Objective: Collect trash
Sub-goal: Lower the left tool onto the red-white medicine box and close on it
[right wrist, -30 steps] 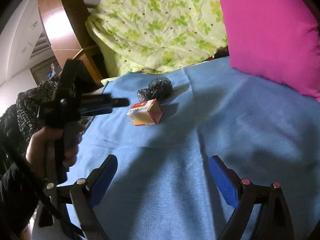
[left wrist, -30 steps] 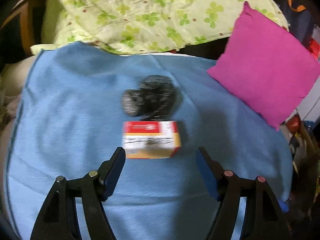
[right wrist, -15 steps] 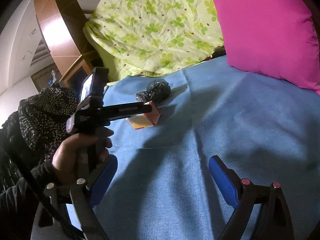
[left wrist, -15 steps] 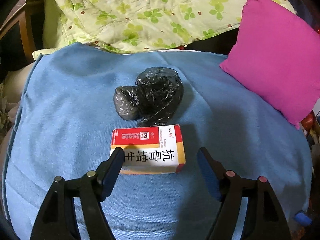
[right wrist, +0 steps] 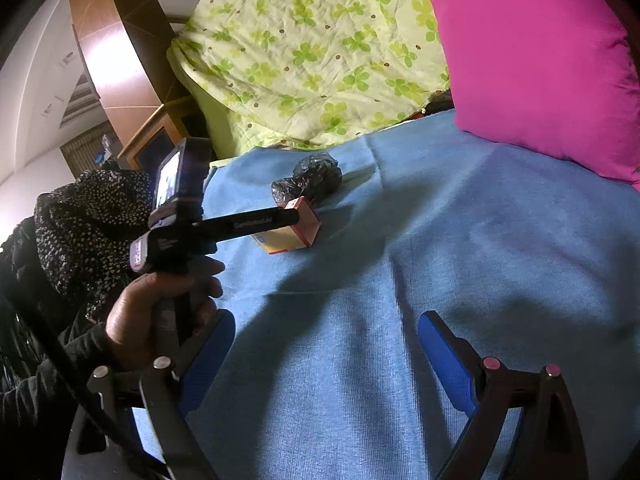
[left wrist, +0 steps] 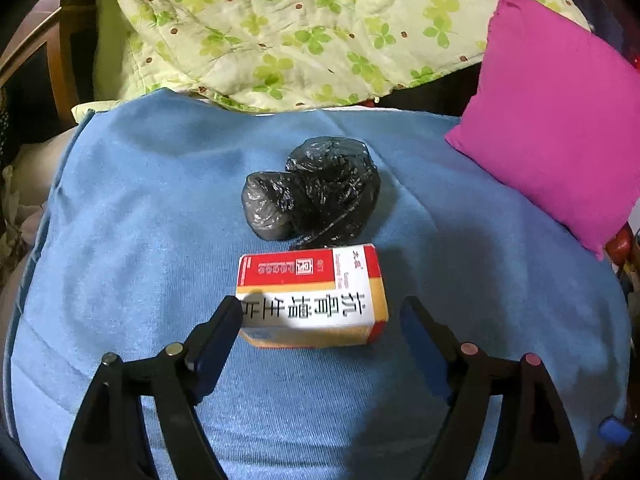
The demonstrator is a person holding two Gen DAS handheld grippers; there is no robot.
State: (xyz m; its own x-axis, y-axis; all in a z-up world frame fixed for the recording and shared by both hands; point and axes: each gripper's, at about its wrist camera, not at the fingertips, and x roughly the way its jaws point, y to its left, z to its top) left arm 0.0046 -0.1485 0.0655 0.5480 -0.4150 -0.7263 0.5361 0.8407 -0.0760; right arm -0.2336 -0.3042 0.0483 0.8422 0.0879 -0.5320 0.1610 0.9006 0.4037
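A small red, white and orange carton (left wrist: pixel 316 296) with Chinese print lies on the blue blanket (left wrist: pixel 120 240). A crumpled black plastic bag (left wrist: pixel 316 196) lies just behind it, touching or nearly so. My left gripper (left wrist: pixel 320 320) is open, its fingertips (left wrist: pixel 228 320) on either side of the carton's near end, not closed on it. In the right wrist view the left gripper's tip (right wrist: pixel 280 218) reaches over the carton (right wrist: pixel 292 232), with the bag (right wrist: pixel 312 178) beyond. My right gripper (right wrist: pixel 326 336) is open and empty above the blanket, well short of both.
A magenta cushion (left wrist: pixel 560 128) rests at the right of the blanket. A green clover-print quilt (left wrist: pixel 300 28) is piled behind. A wooden headboard (right wrist: pixel 120 64) stands at the far left. The blanket drops off at the left edge (left wrist: pixel 24 280).
My left gripper has moved forward to the carton, which now sits between its open fingers. The right gripper has stayed roughly in place.
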